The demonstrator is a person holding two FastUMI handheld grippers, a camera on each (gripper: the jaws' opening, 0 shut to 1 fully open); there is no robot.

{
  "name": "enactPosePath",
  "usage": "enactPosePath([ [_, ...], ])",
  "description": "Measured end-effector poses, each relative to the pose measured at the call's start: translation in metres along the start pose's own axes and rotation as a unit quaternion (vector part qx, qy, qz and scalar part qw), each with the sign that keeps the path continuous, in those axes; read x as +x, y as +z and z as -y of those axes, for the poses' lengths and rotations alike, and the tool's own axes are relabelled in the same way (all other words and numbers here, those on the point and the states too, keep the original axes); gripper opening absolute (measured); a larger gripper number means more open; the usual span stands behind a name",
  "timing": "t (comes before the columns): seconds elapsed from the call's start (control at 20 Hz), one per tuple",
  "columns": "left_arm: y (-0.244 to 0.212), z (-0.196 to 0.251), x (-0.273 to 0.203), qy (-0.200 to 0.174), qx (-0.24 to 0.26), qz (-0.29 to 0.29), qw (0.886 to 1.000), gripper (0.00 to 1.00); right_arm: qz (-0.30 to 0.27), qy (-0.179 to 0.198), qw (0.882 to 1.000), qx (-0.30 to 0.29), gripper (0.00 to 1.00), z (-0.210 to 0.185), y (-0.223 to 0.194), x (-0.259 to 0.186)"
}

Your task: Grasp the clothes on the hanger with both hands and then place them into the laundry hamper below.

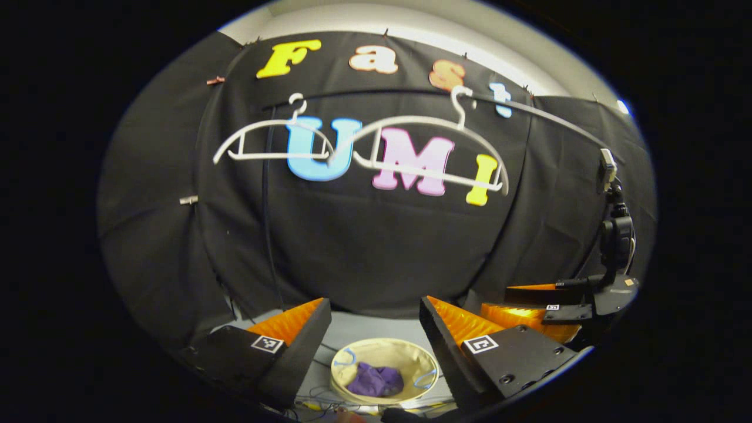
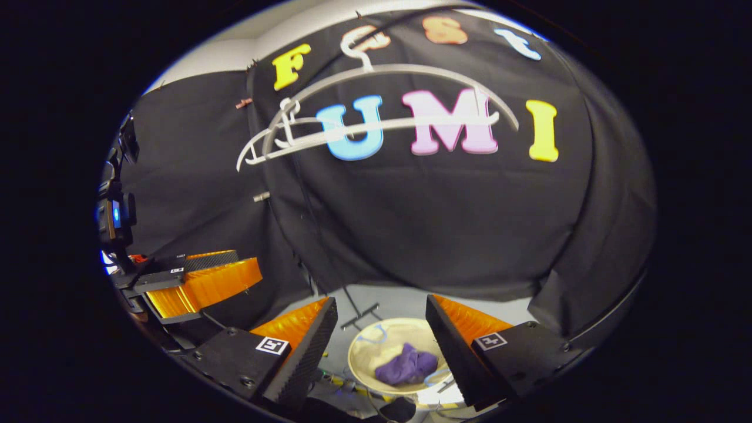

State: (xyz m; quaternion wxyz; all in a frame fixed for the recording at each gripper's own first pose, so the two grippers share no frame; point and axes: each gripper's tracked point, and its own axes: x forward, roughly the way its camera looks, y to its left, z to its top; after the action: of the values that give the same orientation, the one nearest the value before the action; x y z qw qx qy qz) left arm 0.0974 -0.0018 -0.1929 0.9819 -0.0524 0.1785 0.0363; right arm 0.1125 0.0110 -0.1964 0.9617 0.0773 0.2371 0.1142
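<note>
A purple garment (image 1: 376,380) lies crumpled inside the round cream laundry hamper (image 1: 357,352) on the floor, and in the right gripper view the garment (image 2: 406,367) rests in the same hamper (image 2: 367,352). Two bare white hangers (image 1: 270,138) (image 1: 437,141) hang from a dark rail high up; they overlap in the right gripper view (image 2: 376,97). My left gripper (image 1: 376,320) is open above the hamper, holding nothing. My right gripper (image 2: 382,320) is open too, also high over the hamper. The right gripper (image 1: 546,311) shows at the right of the left gripper view, and the left gripper (image 2: 194,279) at the left of the right one.
Black cloth walls close the booth behind and on both sides. A dark rail stand with a foot (image 2: 359,315) rises just behind the hamper. Thin cables (image 1: 329,399) lie on the grey floor around the hamper's base.
</note>
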Motion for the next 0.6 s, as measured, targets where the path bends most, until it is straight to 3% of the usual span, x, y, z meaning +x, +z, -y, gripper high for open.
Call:
enactPosePath([
  [0.2, 0.066, -0.009, -0.062, -0.003, 0.02, 0.11, 0.994, 0.95, 0.127, -0.004, 0.992, -0.008, 0.98, -0.04, 0.048, -0.069],
  [0.35, 0.112, -0.014, -0.093, -0.005, 0.039, 0.157, 0.987, 0.95, 0.218, -0.028, 0.975, -0.025, 0.97, -0.051, 0.087, -0.114],
  [0.4, 0.118, -0.015, -0.102, -0.008, 0.045, 0.166, 0.985, 0.92, 0.234, -0.034, 0.971, -0.028, 0.94, -0.056, 0.094, -0.123],
  [0.6, 0.125, -0.022, -0.134, -0.012, 0.058, 0.188, 0.98, 0.92, 0.262, -0.043, 0.963, -0.04, 1.0, -0.078, 0.1, -0.147],
])
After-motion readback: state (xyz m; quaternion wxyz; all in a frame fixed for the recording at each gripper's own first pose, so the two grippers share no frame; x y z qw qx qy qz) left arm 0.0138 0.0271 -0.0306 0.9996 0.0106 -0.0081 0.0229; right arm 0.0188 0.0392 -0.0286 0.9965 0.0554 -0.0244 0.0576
